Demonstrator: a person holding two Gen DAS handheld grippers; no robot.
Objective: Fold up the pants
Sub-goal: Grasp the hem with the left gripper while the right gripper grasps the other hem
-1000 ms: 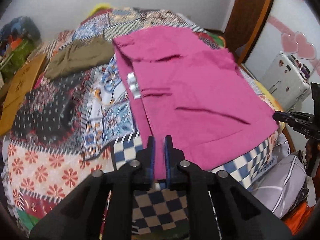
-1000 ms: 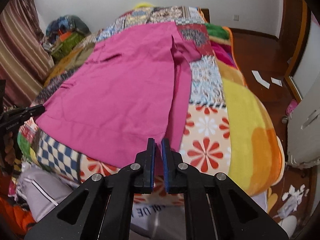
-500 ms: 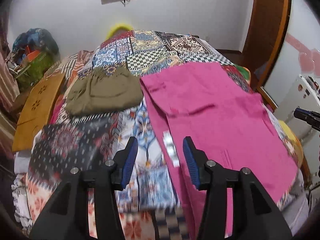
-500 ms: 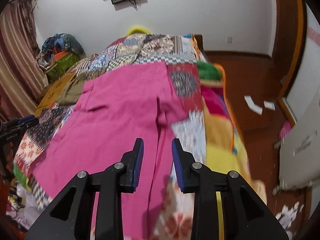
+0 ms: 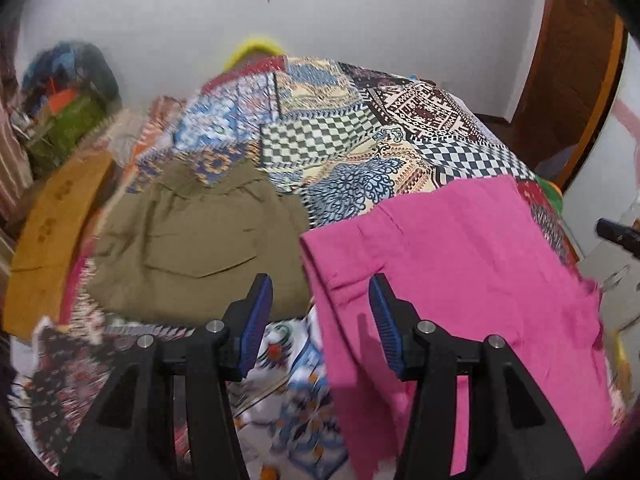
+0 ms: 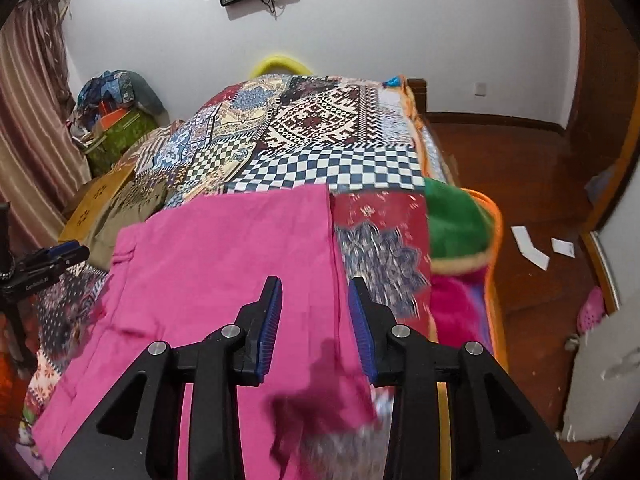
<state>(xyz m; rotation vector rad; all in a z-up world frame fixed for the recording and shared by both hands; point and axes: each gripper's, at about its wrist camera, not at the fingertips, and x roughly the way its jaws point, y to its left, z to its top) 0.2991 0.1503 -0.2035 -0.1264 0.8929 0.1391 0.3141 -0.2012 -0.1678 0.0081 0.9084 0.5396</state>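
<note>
Bed [image 6: 320, 168]: patchwork quilt, everything sits on it. Pink pants [image 5: 460, 264] lie flat on its right half, doubled over so they form one broad panel; far edge is straight, left edge shows a stacked hem. Looks like you have one fold in and at least one more to go, since the panel is wide and long. Olive garment [image 5: 192, 240] sits just left of the pants, apart from them, looks folded already. Your left gripper [image 5: 320, 316] hangs over the pants' left edge, jaws spread, nothing in them. Your right gripper [image 6: 314, 316] is over the right edge, jaws likewise apart and empty. Next grab isn't made yet.
</note>
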